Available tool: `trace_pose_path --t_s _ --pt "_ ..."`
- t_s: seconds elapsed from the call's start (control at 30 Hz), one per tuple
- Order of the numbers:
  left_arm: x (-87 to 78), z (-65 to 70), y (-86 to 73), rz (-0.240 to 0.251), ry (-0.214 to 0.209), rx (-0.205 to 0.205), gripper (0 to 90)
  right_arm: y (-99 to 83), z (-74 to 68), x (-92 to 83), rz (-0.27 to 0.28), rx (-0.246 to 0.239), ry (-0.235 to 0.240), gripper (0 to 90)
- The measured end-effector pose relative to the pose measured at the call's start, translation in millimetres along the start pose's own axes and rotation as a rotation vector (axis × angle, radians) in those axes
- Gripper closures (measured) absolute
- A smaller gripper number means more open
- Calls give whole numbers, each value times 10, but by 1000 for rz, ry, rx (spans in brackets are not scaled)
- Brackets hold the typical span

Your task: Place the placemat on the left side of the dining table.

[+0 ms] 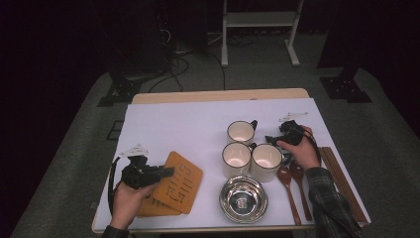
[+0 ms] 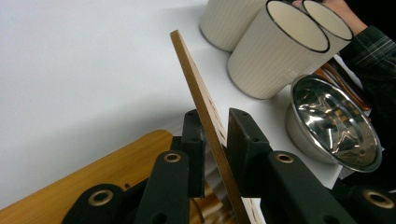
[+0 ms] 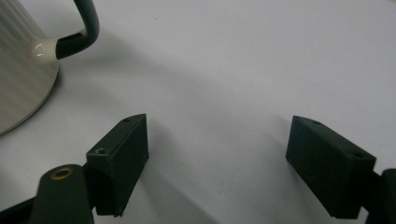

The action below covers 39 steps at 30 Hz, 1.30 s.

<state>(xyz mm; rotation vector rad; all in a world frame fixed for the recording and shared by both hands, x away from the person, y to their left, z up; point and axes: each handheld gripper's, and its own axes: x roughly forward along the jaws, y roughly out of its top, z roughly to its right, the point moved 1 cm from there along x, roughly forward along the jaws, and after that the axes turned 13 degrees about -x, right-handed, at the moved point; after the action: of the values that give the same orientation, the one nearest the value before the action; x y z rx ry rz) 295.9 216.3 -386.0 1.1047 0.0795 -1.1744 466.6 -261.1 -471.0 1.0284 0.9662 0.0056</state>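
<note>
A wooden board (image 1: 181, 186) with cut-out slots lies tilted on a second wooden board (image 1: 148, 209) at the table's front left. My left gripper (image 1: 168, 172) is shut on the upper board's left edge. In the left gripper view the thin board (image 2: 196, 79) stands on edge between the two black pads, with the lower board (image 2: 93, 172) beneath it. My right gripper (image 1: 271, 140) hovers at the right, just behind the handle of a cream mug (image 1: 266, 159). Its jaws are open with nothing between them (image 3: 217, 154), over bare white table, and a mug handle (image 3: 79, 32) is to the left.
Two more cream mugs (image 1: 240, 132) (image 1: 236, 157) stand mid-table. A steel bowl (image 1: 243, 198) sits in front of them. Two wooden spoons (image 1: 293, 181) and several chopsticks (image 1: 341, 178) lie at the right edge. The white table cover (image 1: 188, 124) is bare at the back left.
</note>
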Motion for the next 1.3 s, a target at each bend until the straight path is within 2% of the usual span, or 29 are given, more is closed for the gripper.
trace_pose_path --t_s 0.6,0.83,1.3 --pt "64 185 84 -2 -67 28 835 0 0 0 0 0 0 193" --pt "84 235 127 -3 -111 32 861 0 0 0 0 0 0 193" --pt "98 334 225 14 -117 71 863 -1 0 0 0 1 0 193"
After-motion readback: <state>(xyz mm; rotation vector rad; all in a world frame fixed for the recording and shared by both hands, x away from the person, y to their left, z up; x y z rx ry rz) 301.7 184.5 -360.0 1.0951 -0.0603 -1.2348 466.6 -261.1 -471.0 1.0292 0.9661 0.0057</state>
